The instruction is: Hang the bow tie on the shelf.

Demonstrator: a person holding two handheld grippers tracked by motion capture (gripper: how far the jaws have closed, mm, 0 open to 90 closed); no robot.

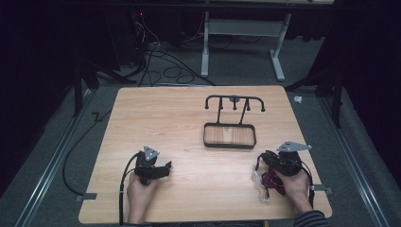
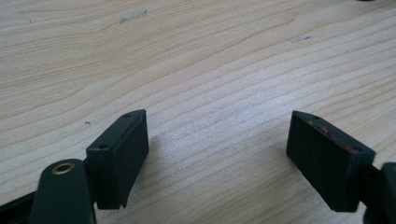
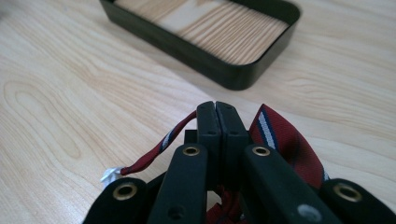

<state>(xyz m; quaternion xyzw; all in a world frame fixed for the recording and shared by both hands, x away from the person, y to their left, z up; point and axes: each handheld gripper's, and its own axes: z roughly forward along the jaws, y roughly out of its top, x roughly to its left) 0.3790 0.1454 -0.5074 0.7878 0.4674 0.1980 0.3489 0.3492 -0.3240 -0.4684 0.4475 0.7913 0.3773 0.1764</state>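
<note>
— Red cloth with stripes, that's the tie (image 3: 280, 135). Where is it now?

— We see it pinched in our right claw (image 3: 217, 109), low over the table (image 1: 189, 189), near the right front corner. The two jaws are pressed tight together on it. Part of it hangs down under the hand.

— And our left claw (image 2: 217, 154)?

— Its jaws stand wide apart, with nothing between them. We see bare wood under it.

— What could go wrong?

— We think the tie could slip out. Only a thin bit seems to be pinched, and the rest is loose and floppy. If we lift fast, it may slide free or drag on the table. It could also catch on the rim of the tray (image 3: 233, 74) if we carry it too low.

— Is the tray close?

— It sits ahead of the right claw, a bit apart. Behind it stands the rack (image 1: 235, 100) with its hooks. Nothing is in the tray.

— How are our hands?

— Our right hand (image 1: 294, 182) grips its claw from behind, pointing it in and forward toward the tray. Our left hand (image 1: 142, 187) rests near the left front edge, its claw pointing to the right.
</note>
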